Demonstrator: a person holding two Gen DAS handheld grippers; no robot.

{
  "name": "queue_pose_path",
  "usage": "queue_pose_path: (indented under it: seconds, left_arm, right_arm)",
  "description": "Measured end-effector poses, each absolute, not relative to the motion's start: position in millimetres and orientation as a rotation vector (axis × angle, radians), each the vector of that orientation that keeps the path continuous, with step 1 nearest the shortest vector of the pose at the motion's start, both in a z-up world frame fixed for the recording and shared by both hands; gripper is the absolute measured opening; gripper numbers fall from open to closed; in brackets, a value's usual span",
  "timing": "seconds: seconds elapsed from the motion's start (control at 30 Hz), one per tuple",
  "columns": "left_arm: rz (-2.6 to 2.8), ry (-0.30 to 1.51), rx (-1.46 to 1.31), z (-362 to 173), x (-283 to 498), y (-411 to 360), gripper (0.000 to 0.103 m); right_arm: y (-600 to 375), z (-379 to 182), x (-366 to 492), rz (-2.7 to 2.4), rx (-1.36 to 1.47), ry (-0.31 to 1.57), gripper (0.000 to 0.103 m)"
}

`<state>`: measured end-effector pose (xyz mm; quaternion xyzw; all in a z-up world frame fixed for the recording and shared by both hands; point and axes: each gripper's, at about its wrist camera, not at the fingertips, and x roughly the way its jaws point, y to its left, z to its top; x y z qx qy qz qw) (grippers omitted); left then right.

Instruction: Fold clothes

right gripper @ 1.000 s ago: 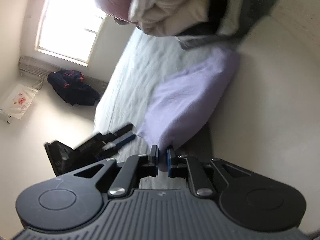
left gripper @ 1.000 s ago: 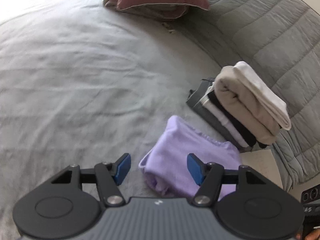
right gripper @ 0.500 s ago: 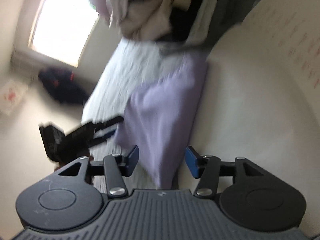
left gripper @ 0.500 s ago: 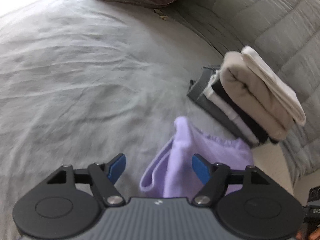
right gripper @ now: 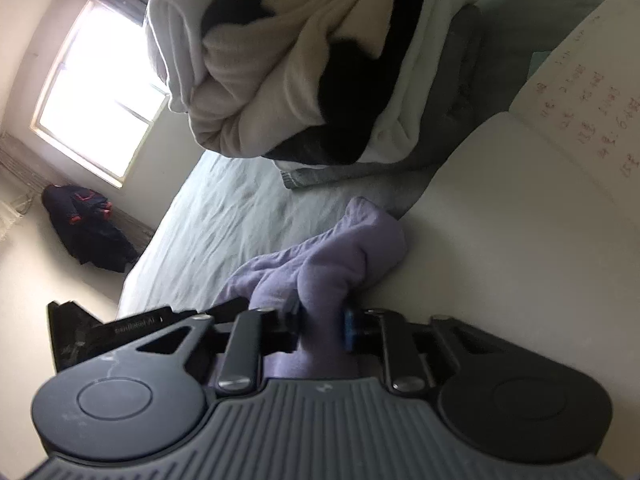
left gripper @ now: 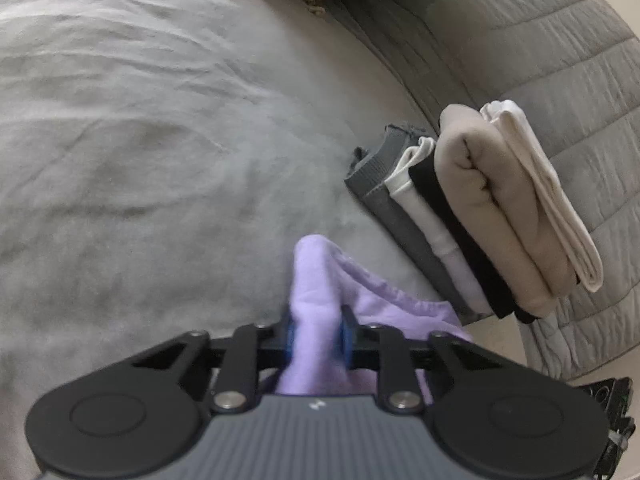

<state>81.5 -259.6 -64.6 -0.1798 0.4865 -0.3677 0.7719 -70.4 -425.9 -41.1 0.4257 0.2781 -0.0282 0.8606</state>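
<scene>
Closing on the lilac garment (left gripper: 316, 280), both hand-held grippers, its bunched length running between them.

The right gripper (right gripper: 320, 326) is closing its jaws on a bunched fold of the lilac garment (right gripper: 340, 252), which sits between its 2 blue pads. Beyond it a stack of folded clothes (right gripper: 304, 68) rests on the grey bedsheet (right gripper: 224, 216). The left gripper (right gripper: 120, 324) shows at the near left. A bright window (right gripper: 104, 100) lies far left.

A home bedroom: sheeted bed (left gripper: 160, 140), quilted cover (left gripper: 520, 40), window (right gripper: 100, 92), stack of folded clothes (left gripper: 480, 216)
</scene>
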Motion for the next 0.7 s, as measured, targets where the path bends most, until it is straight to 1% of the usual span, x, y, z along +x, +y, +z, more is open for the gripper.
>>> queue_pose_path:
  seconds: [0.13, 0.33, 0.43, 0.53, 0.7]
  left_arm:
    - [-0.802, 0.946, -0.336, -48.8, 58.9, -260.2, 0.015]
    - [-0.836, 0.744, -0.277, -4.4, 22.0, -251.8, 0.014]
    - [-0.854, 0.648, -0.276, 28.2, 14.0, -250.6, 0.014]
    - [-0.883, 0.561, -0.261, 66.0, 13.5, -259.1, 0.014]
    - [-0.934, 0.461, -0.232, 123.1, 26.6, -286.6, 0.015]
  right_arm:
    - [-403.9, -21.1, -81.2, -0.1, 0.736, 0.541, 0.02]
    - [-361.5, 22.8, -111.2, -0.077, 0.516, 0.397, 0.02]
    - [-364.1, 48.9, -136.5, -0.084, 0.423, 0.322, 0.02]
    - [-351.8, 76.0, -126.6, -0.093, 0.375, 0.238, 0.02]
    - [-370.7, 104.2, -114.6, -0.123, 0.364, 0.129, 0.02]
